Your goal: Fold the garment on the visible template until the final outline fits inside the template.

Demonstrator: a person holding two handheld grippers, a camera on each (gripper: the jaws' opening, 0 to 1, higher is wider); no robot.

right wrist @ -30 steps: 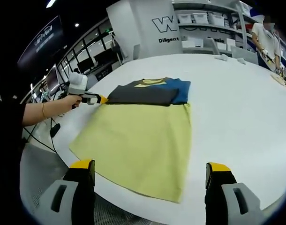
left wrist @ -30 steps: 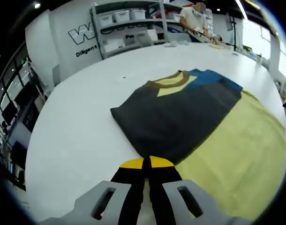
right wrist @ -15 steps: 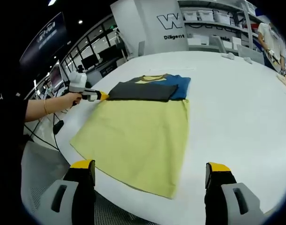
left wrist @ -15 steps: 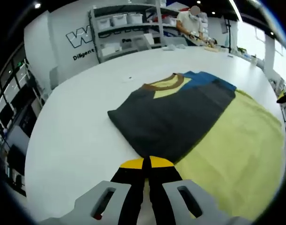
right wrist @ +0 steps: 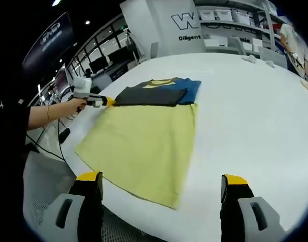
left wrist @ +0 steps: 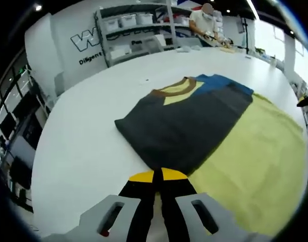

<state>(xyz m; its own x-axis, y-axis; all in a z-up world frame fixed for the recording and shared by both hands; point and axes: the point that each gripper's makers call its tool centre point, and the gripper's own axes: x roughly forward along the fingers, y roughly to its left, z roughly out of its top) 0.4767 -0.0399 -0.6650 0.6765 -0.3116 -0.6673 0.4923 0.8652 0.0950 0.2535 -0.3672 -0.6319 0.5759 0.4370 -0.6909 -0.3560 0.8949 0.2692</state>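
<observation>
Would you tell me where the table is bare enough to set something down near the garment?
The white table is bare beside the yellow-green template and beyond the folded garment toward the shelves. The corner where the left hand-held gripper meets the garment is crowded.

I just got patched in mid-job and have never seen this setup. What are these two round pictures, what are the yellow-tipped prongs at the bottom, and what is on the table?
There is no robot arm here: a person carries a two-jaw gripper in each hand, and a fisheye camera rides on each.

In the left gripper view, the left gripper has its jaws pressed together at the near edge of the dark garment. I cannot tell whether cloth is pinched between them.

In the right gripper view, the right gripper has its jaws wide apart, holding nothing. The left gripper appears there too, in the person's hand.

On the white table lies a yellow-green template. The folded garment, dark with a blue part and a yellow collar, rests along its far end.
</observation>
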